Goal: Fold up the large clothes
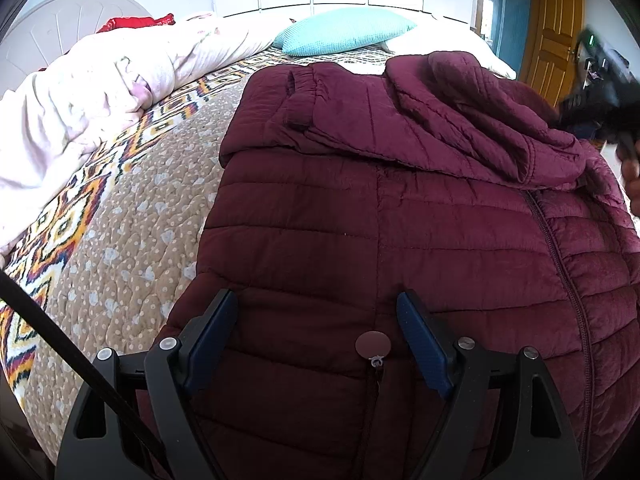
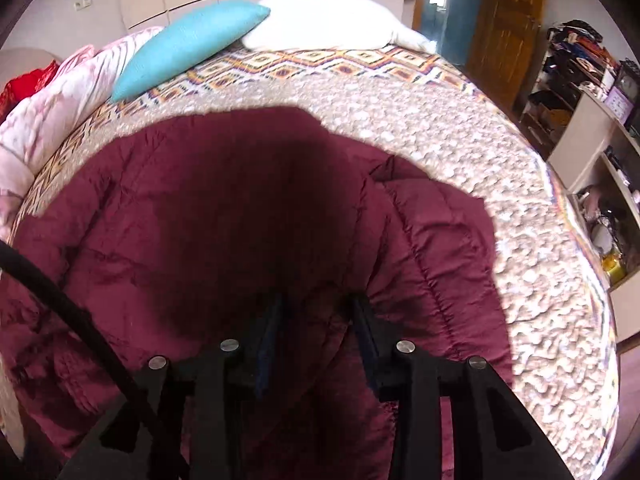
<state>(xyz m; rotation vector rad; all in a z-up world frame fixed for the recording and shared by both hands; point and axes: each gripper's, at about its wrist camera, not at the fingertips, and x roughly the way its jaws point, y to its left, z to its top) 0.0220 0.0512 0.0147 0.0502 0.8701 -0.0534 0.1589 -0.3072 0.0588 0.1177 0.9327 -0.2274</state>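
A maroon quilted puffer jacket lies on the bed, zipper up, with a sleeve and the hood folded across its upper part. My left gripper is open, its blue pads wide apart just over the jacket's lower part near a round zipper pull. The right gripper shows blurred at the right edge of the left wrist view. In the right wrist view the jacket fills the near field and my right gripper hovers over it, jaws partly apart with a fold of fabric bulging between them.
The bed carries a beige dotted quilt with a zigzag border. A pink duvet, a turquoise pillow and a white pillow lie at the head. Cluttered shelves stand right of the bed; a wooden door beyond.
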